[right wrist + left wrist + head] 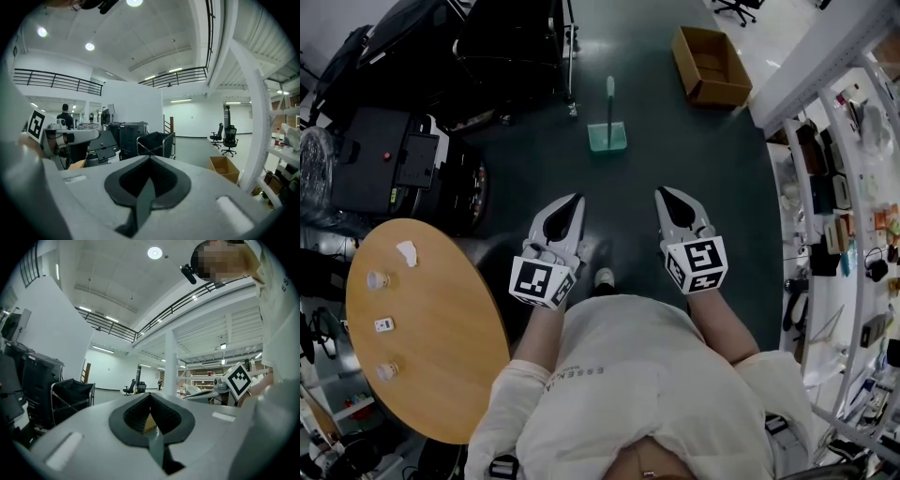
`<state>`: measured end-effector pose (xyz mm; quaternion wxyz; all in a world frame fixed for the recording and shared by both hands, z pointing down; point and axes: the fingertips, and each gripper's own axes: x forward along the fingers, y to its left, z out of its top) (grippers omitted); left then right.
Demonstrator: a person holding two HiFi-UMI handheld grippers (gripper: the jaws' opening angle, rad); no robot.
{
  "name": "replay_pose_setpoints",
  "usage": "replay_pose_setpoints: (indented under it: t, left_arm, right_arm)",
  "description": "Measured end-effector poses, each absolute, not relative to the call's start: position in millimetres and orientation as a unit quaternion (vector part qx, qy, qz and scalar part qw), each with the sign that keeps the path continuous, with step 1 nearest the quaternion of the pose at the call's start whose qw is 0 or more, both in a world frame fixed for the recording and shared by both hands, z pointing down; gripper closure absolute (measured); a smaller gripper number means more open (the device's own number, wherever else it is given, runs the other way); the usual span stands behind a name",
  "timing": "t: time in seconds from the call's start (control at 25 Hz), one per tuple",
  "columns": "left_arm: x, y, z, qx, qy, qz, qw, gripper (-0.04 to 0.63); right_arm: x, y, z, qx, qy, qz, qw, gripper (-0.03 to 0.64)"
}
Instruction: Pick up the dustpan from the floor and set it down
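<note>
Dustpan (607,137): was pale green and see-through.
Floor (675,150): was dark grey-green, plain.
Box (711,66): was brown card.
Table (431,356): was tan, with a wood grain.
Left gripper (577,198): was pale grey and black, with a black-and-white square pattern at its rear.
Right gripper (660,192): had the same colours and pattern.
Shirt (628,375): was white.

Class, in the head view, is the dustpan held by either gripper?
No, the dustpan stands on the floor, apart from the left gripper and right gripper.
</note>
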<state>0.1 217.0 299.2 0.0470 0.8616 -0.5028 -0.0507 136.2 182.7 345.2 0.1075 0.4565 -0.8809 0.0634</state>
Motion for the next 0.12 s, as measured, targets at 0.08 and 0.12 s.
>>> replay_pose_setpoints:
  t: [0.08, 0.12]
  left_arm:
    - [-0.4, 217.5, 304.1, 0.862, -0.502, -0.049, 0.046, 0.577]
    - [-0.7, 217.8, 307.4, 0.863, -0.501, -0.049, 0.046, 0.577]
  right_arm:
    - [135.9, 183.2, 347.1, 0.456, -0.881, 0.069, 0.107, 0.626]
    - [135.7, 183.5, 347.9, 0.455, -0.881, 0.071, 0.106, 0.626]
